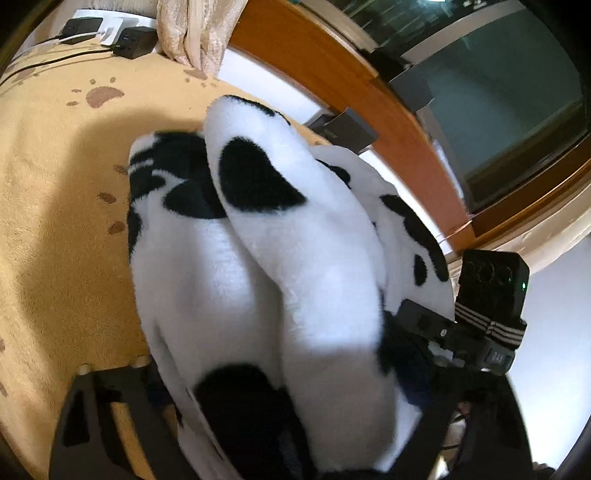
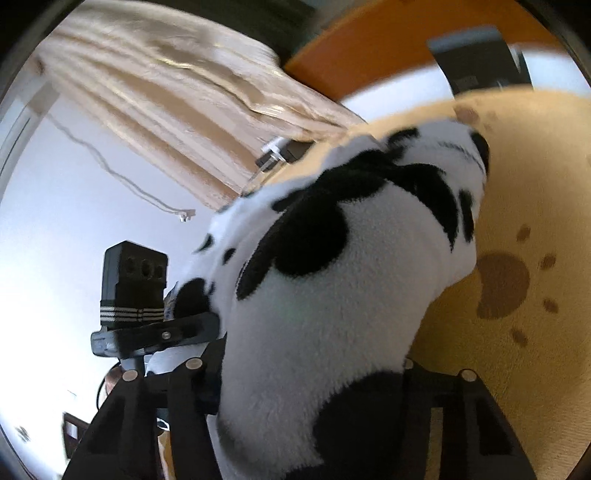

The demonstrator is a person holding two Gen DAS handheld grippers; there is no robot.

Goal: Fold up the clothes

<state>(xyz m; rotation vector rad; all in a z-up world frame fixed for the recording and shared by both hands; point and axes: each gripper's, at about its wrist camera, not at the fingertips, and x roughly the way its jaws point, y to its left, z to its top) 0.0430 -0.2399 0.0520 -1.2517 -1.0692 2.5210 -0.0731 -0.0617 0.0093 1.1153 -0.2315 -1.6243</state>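
A fluffy white garment with black cow patches (image 1: 258, 266) hangs in folds from both grippers over a yellow paw-print blanket (image 1: 55, 177). My left gripper (image 1: 236, 424) is shut on the garment; its black fingers (image 1: 122, 417) are mostly buried in the fleece. My right gripper (image 2: 295, 424) is shut on the same garment (image 2: 332, 288), which bulges up between its fingers (image 2: 177, 406). The right gripper also shows in the left wrist view (image 1: 480, 332), and the left gripper in the right wrist view (image 2: 140, 325).
Black chargers and a white power strip (image 1: 110, 33) lie at the blanket's far edge beside a beige curtain (image 1: 192, 33). A wooden window frame (image 1: 351, 92) with dark boxes (image 1: 343, 129) on its sill runs along the right. The curtain (image 2: 166, 92) also hangs behind the garment.
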